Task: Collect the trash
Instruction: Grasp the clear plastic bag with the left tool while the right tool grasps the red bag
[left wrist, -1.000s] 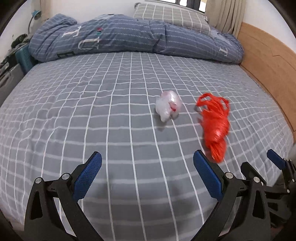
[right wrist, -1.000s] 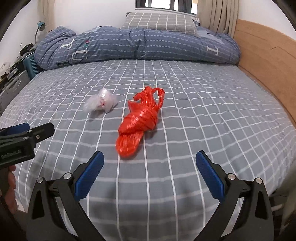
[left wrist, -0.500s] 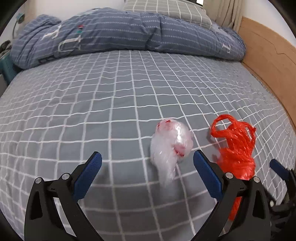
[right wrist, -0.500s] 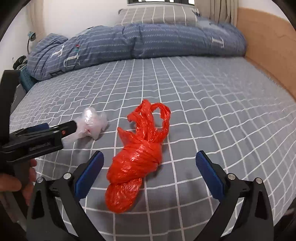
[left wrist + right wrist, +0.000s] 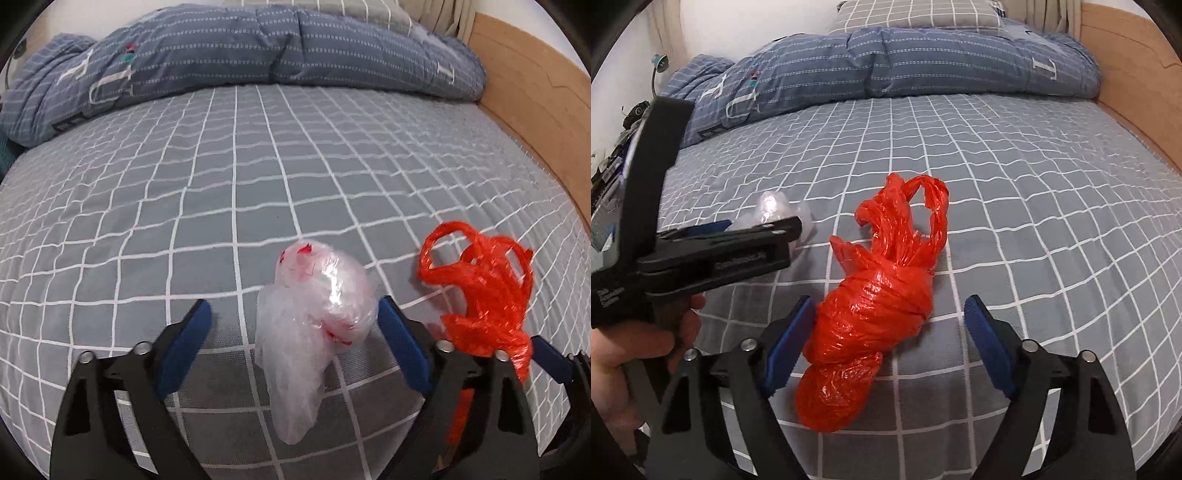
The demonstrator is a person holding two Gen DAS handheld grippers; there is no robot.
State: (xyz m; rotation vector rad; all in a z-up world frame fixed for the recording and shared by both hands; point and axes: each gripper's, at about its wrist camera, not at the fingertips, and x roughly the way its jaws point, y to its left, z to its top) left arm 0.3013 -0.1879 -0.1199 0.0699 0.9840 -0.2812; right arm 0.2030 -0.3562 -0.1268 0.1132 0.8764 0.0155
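1. The left gripper (image 5: 293,343), jaws spread wide and gripping nothing, straddles the clear plastic bag (image 5: 314,332) on the checked bed (image 5: 221,184).
2. The right gripper (image 5: 886,343), equally wide and empty, brackets the red bag (image 5: 879,310), lying at the clear bag's three o'clock.

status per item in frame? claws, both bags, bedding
left claw: open, fingers either side of the clear plastic bag, not clamped
right claw: open, straddling the red plastic bag
clear plastic bag: crumpled, lying on the bed sheet
red plastic bag: knotted into a bundle, handles loose, lying on the sheet
bed sheet: spread flat, slightly wrinkled
duvet: bunched up at the head of the bed
pillow: behind the duvet
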